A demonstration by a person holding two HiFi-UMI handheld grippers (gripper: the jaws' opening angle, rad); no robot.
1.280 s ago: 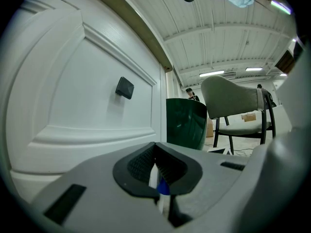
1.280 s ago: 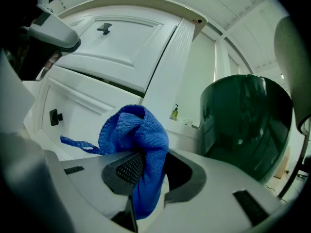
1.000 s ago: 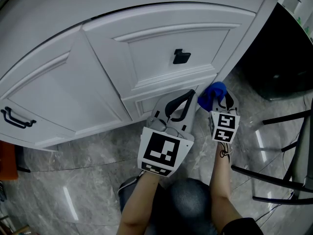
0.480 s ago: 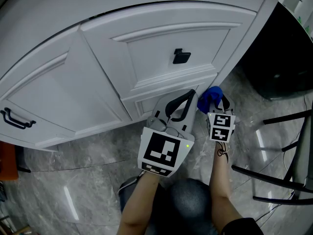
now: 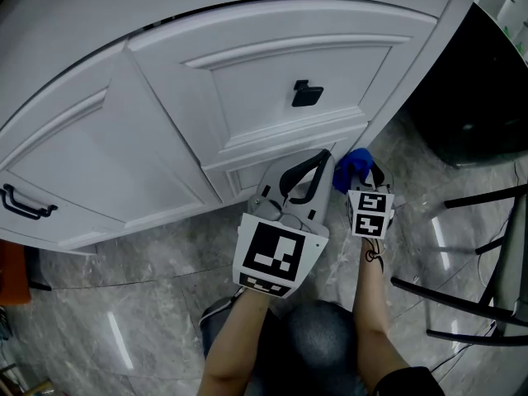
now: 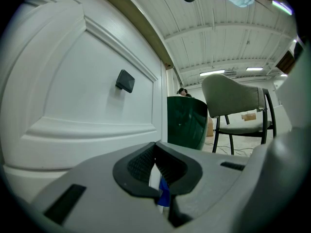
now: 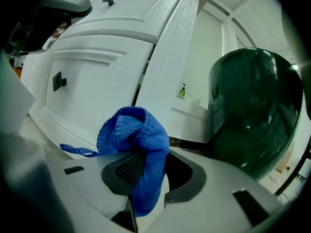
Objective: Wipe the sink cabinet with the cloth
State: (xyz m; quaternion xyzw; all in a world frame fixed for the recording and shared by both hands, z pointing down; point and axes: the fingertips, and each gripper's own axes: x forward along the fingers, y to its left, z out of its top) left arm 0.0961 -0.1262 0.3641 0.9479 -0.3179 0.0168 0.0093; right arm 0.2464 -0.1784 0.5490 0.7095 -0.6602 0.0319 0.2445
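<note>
At lower centre of the head view: right gripper (image 5: 363,172), fingers (image 7: 125,170) clamped on blue cloth (image 7: 133,130); left gripper (image 5: 323,159), fingers (image 6: 138,165) together, empty. Cloth just beside white sink cabinet (image 5: 264,89) base, lower right of black knob (image 5: 306,94).

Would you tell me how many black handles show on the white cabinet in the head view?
2: a square knob on the middle panel, and a bar handle on the door at far left. Others may lie outside this view.
</note>
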